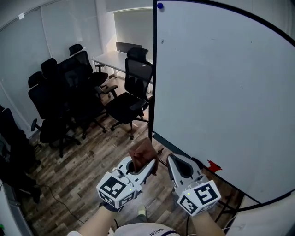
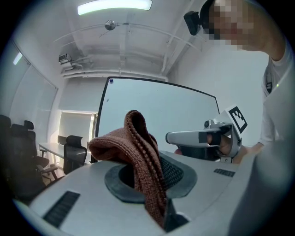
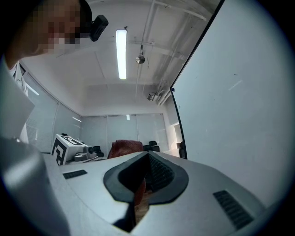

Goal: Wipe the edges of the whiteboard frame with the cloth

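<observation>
Clamped on the cloth (image 2: 138, 152) with the left gripper (image 2: 154, 193): pinched low between the pads, the rest flopping up and over the jaw tops. On the right gripper (image 3: 146, 159), jaws pressed together at the tips, nothing between. Held side by side in the head view, right gripper just beside the left.

No brand or readable text anywhere. Only black-and-white square patterns on the cubes (image 1: 115, 189). Print on the shirt (image 1: 152, 229) at the bottom edge too small to read.

Cloth reddish-brown, coarse knit in ribbed rows, bunched and folded double. Up in the air near the lower left corner of the whiteboard (image 1: 221, 92), close to the frame (image 1: 154, 69); contact not clear.

Board plain white, thin dark frame, blue magnet (image 1: 159, 5) at the top left corner, small red bit (image 1: 213, 166) on the lower edge. Beyond the frame, black chairs (image 1: 133, 87), a white desk (image 1: 113, 59), wood-look floor (image 1: 92, 161).
</observation>
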### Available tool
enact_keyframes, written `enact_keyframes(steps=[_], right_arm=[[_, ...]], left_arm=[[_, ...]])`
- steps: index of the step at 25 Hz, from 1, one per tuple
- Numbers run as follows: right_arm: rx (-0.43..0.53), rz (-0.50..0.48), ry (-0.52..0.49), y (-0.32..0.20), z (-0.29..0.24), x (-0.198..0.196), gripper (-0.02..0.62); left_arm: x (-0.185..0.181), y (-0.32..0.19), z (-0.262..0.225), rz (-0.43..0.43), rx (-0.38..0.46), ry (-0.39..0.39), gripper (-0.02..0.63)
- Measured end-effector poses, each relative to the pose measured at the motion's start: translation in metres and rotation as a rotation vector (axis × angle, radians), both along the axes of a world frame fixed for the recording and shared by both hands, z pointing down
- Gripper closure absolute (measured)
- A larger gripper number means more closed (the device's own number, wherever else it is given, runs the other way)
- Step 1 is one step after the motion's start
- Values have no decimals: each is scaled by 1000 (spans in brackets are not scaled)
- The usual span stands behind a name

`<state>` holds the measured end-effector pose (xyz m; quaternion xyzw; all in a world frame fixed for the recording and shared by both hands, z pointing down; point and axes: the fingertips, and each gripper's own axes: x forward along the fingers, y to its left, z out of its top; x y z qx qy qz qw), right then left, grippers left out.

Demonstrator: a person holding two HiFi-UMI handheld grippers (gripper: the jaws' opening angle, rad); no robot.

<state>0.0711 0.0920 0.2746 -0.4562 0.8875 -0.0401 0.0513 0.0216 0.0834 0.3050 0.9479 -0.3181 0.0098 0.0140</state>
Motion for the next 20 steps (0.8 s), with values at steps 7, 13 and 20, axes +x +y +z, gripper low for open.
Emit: enact_keyframes(steps=[7,13,20], right_arm=[[19,52,4,-76,-10,-25,594],[3,74,7,-118,-7,-31,594],[24,32,15,-165,-15,-30,594]], left_arm=[[-22,-87,-16,47,32,-3,541],[-24,-146,-36,80,63,-11,541],[-22,-218,-75,43,124,-4,541]])
